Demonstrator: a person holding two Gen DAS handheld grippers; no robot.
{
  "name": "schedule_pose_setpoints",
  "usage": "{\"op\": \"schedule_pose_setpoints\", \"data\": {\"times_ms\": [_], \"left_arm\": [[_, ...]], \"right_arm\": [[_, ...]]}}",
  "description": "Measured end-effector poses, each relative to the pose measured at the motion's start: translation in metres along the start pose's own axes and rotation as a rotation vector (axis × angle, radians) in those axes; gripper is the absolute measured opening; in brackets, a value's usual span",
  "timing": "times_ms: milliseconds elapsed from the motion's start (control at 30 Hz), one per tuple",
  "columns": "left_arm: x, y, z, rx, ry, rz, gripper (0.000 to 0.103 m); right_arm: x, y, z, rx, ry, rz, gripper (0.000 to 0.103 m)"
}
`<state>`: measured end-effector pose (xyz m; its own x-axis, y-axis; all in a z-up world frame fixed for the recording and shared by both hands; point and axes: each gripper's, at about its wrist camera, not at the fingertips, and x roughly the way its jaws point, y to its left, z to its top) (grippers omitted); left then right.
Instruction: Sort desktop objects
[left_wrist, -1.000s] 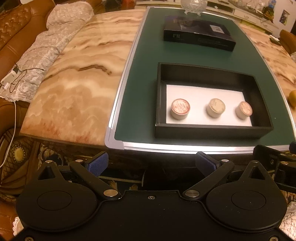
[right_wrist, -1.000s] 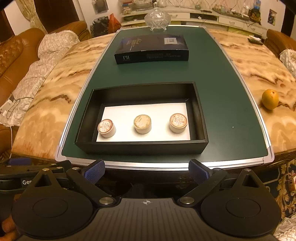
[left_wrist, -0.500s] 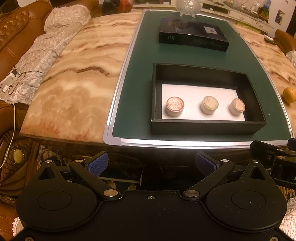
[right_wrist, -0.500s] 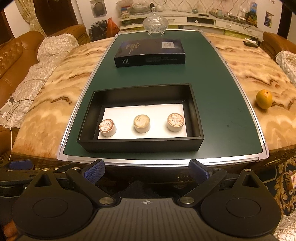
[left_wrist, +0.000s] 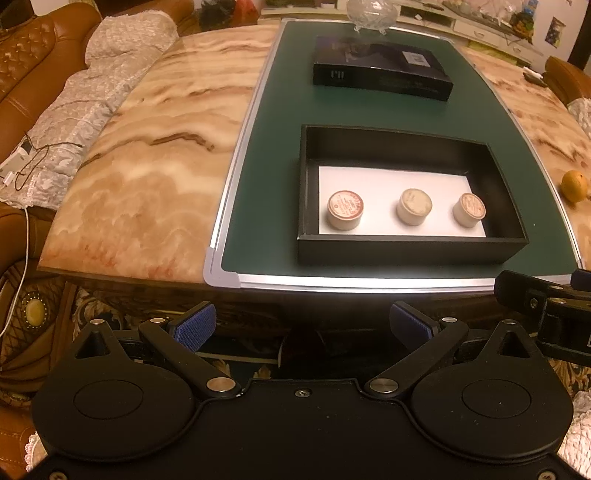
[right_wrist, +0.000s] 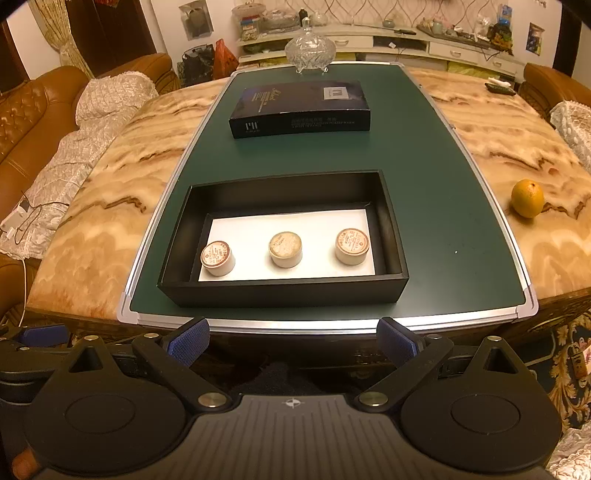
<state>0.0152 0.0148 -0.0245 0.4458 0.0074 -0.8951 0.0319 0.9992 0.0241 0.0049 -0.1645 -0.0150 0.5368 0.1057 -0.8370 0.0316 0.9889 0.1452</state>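
Both grippers hang off the near edge of the table (right_wrist: 517, 258), short of the green mat (right_wrist: 443, 184), and neither touches anything. The left gripper (left_wrist: 301, 325) has its jaws spread wide with nothing between the blue ribbed pads (left_wrist: 192, 326). The right gripper (right_wrist: 293, 341) likewise has its jaws wide apart and empty; part of it shows at the right border of the left wrist view.

An open black tray (right_wrist: 391, 221) sits on the near half of the mat, lined with a white sheet (right_wrist: 314, 221). Three small round containers stand upright in a row on the sheet, well apart from each other. In the right wrist view, the left container (right_wrist: 218, 257) and the right container (right_wrist: 352, 245) carry reddish printed lids whose text is too small to read; the middle container (right_wrist: 285, 248) has a paler, worn lid with no legible print.

Farther back on the mat lies a closed dark box (right_wrist: 299, 107). Its near side wall shows pale letters that look like "PH" at the left end, followed by fine lines of print that cannot be read. Its top bears a script word and a grey square label, both illegible.

A cut-glass lidded bowl (right_wrist: 310, 48) stands at the mat's far end. An orange (right_wrist: 527, 197) rests on the marble to the right of the mat.
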Motion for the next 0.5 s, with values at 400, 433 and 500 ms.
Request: {"op": "schedule_pose_setpoints", "data": {"times_ms": [400,433,500], "left_arm": [[0.01,-0.001,0.002,0.005,0.026,-0.001,0.102],[0.011,-0.001,0.002,0.006,0.028,-0.001,0.102],[0.013,-0.002,0.003,0.007,0.031,0.0,0.102]], "right_arm": [[0.008,-0.001,0.001,0.015,0.018,0.003,0.1],[0.009,-0.002,0.001,0.016,0.021,0.002,0.1],[0.012,-0.003,0.001,0.02,0.027,0.001,0.1]]}}
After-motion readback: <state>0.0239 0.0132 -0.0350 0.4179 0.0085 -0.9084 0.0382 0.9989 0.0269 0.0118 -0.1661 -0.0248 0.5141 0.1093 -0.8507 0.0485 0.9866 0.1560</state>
